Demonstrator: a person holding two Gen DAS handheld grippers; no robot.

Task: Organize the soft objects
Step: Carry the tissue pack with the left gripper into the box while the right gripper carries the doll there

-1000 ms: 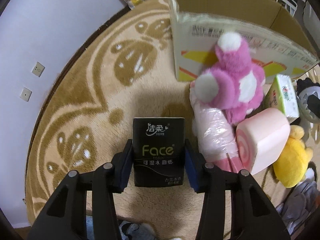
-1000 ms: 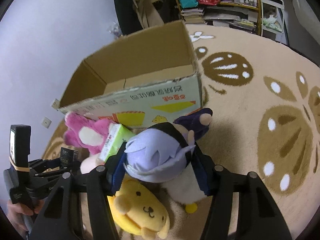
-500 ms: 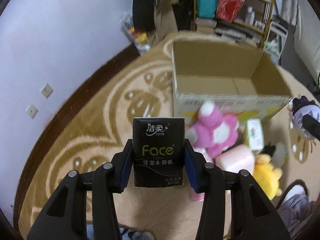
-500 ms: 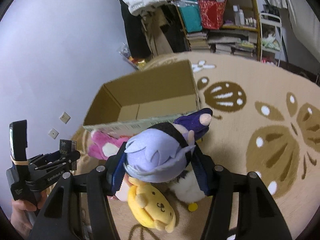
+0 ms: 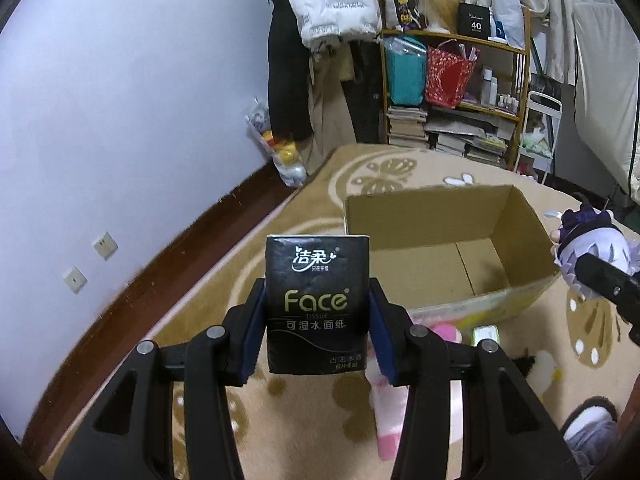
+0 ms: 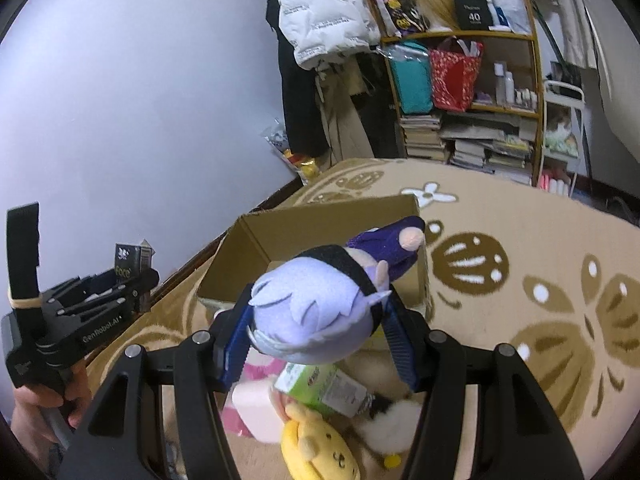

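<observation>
- A black tissue pack [image 5: 317, 304] is clamped upright by the left gripper [image 5: 318, 332]
- A purple-haired plush doll [image 6: 316, 312] is gripped by the right gripper [image 6: 316, 340] (above the cardboard box [image 6: 256, 240])

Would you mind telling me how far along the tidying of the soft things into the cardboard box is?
Nothing looks done: the cardboard box appears empty. In hand: the left gripper grips a black tissue pack, and the right gripper a purple-haired plush doll, both raised near the box. Left on the rug: the yellow plush, green tissue pack, pink roll cushion and a pink plush.
</observation>
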